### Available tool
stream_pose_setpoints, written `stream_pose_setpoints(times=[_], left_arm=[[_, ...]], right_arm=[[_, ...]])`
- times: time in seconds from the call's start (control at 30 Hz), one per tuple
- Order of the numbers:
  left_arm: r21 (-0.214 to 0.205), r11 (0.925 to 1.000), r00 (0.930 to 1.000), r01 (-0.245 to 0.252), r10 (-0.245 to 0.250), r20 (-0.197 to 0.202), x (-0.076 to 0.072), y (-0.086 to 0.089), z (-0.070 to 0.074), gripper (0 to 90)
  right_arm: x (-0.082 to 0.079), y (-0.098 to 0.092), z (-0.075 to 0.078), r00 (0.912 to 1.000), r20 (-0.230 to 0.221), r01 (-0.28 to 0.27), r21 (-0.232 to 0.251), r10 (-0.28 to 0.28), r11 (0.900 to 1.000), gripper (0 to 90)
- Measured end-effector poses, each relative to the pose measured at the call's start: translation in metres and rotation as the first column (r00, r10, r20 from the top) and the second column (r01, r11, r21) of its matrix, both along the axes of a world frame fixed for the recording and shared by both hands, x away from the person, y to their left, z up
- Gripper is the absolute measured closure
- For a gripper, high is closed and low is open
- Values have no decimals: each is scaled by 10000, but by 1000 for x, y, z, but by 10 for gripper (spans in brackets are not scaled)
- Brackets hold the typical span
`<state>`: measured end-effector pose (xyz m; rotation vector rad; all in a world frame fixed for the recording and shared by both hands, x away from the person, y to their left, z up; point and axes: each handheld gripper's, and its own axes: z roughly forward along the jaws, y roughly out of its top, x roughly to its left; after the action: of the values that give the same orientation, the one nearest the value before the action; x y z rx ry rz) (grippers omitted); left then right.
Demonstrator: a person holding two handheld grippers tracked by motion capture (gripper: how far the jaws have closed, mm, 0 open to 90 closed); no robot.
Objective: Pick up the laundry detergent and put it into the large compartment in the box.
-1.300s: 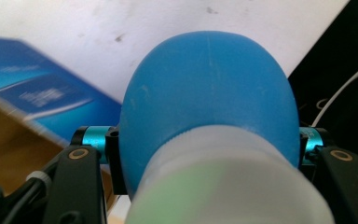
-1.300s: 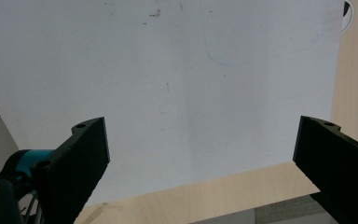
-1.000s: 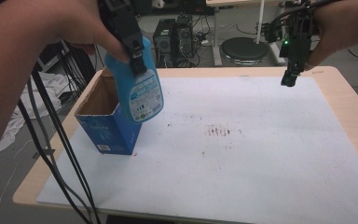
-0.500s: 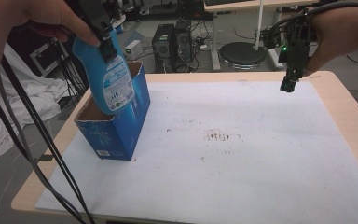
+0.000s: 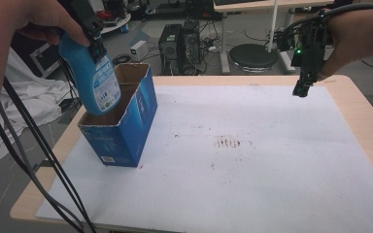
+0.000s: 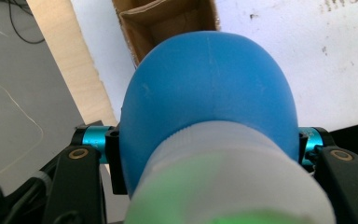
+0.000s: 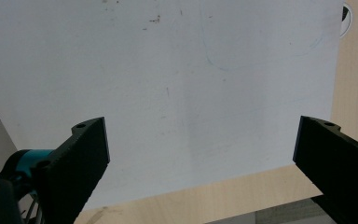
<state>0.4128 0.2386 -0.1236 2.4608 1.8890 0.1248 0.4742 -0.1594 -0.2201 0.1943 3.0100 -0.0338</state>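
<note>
Over the near compartment of the blue cardboard box (image 5: 121, 124), at the left side of the table (image 5: 364, 131), my left tool (image 5: 95, 44) carries the blue bottle (image 5: 93, 80); its jaws are clamped on the bottle's shoulders just below the pale cap, as the left gripper view shows, with the rounded blue body (image 6: 209, 88) swelling out past the tool and the open box (image 6: 168, 18) beyond it; the bottle hangs tilted, base lowest, and from the high view that base looks to sit at about the level of the box rim, though I cannot tell whether it touches the cardboard; my right tool (image 5: 302, 90) hovers above the far right of the white sheet (image 5: 252, 189), jaws wide apart with nothing between them, well away from the box

What worries me is the tilt; if I lower the bottle as it leans, its base could catch on the rim or on the divider between the two compartments, and the light box, which nothing steadies, could skid or tip toward the table's left edge; the grip is high on a smooth curved shoulder, so a knock from below might also twist the bottle in the jaws; I judge that straightening it before descending, and going slowly, would spare me both
</note>
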Motion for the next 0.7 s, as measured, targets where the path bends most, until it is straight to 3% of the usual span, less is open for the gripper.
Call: stream_pose_setpoints(times=[0.23, 0.7], left_arm=[[66, 9999, 9996, -132, 134, -246, 5, 4, -20, 393], [-442, 9984, 9974, -339, 310, -655, 19, 11, -73, 392]], right_arm=[[2, 1, -3, 10000, -25, 31, -78, -31, 10000, 25], [4, -2, -11, 9998, -153, 85, -83, -86, 9999, 25]])
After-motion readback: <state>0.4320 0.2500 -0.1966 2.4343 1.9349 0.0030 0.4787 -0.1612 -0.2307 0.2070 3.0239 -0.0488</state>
